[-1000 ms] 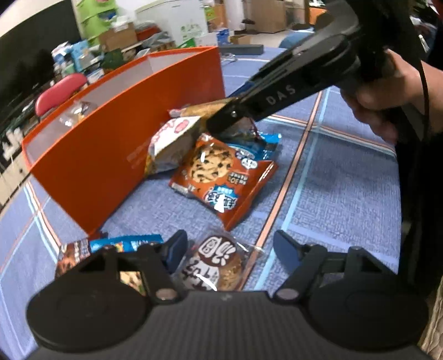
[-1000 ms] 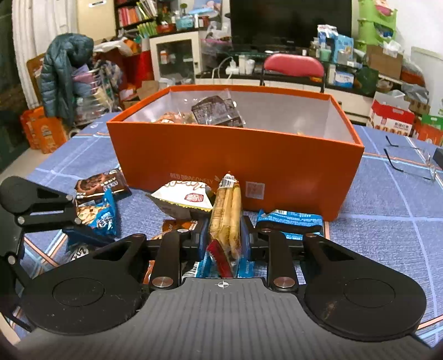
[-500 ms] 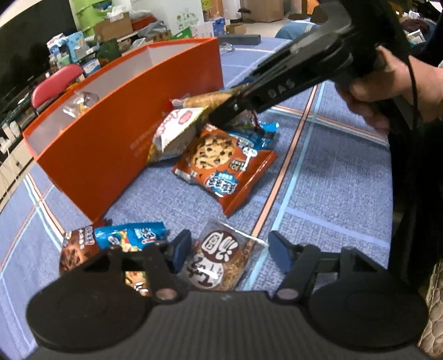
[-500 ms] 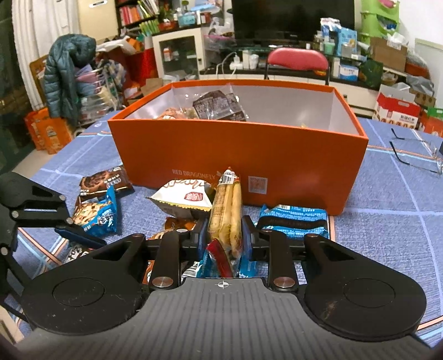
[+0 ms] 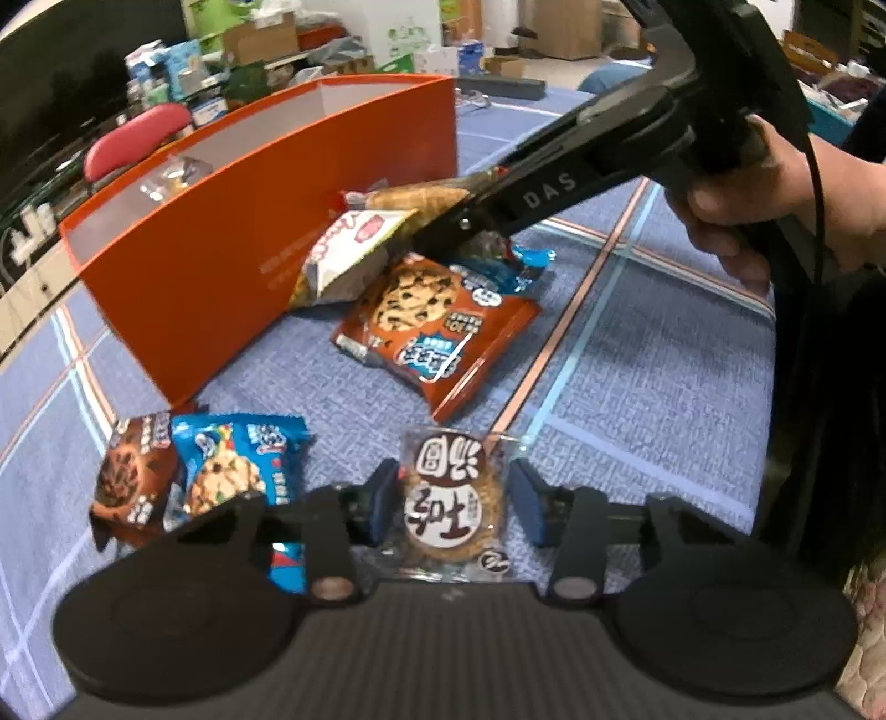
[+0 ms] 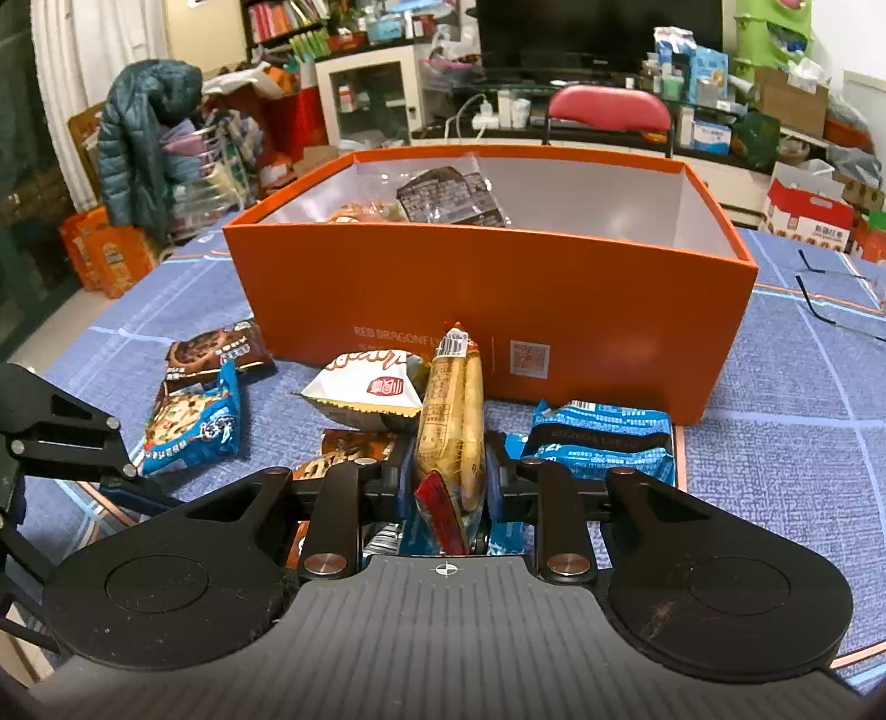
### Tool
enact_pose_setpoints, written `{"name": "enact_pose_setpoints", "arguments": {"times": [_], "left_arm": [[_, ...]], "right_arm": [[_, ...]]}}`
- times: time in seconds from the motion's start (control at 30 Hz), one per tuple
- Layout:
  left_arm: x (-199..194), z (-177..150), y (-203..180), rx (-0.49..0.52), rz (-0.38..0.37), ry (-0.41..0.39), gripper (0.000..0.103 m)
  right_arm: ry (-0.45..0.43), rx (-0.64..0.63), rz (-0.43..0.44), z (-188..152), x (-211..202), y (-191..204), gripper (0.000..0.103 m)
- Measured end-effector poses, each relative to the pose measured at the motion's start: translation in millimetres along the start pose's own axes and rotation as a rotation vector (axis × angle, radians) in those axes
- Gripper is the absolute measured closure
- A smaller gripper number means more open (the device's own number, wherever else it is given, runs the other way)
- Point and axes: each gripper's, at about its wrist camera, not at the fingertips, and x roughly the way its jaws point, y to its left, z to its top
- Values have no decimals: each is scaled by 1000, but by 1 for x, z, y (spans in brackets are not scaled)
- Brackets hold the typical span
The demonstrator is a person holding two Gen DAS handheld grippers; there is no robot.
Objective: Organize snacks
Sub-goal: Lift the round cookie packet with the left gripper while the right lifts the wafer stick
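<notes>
The right tool (image 6: 448,487) clamped a long tan biscuit packet (image 6: 449,426) upright before the orange cardboard box (image 6: 498,299).

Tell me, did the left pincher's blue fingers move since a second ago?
Yes. The left gripper fingers are closing in on the round cookie packet, which lies in the same spot; narrow gaps remain on both sides.

Cluttered living room, television (image 6: 598,33), bookshelf (image 6: 282,27)

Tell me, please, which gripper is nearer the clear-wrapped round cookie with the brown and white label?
Left. The left gripper is closing around the cookie packet, while the right gripper, holding a long biscuit pack, sits farther off by the orange box.
</notes>
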Motion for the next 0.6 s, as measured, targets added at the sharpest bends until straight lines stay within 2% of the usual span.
{"name": "enact_pose_setpoints", "arguments": {"times": [0.33,0.6], "left_arm": [[-7,-12,-9,-126,181,-40,65],[-24,-3,-10,-218,267,-99,65]], "right_arm": [[-31,-50,-23,-2,-11,6,100],[-92,-59,-46,-1,-38,0,100]]}}
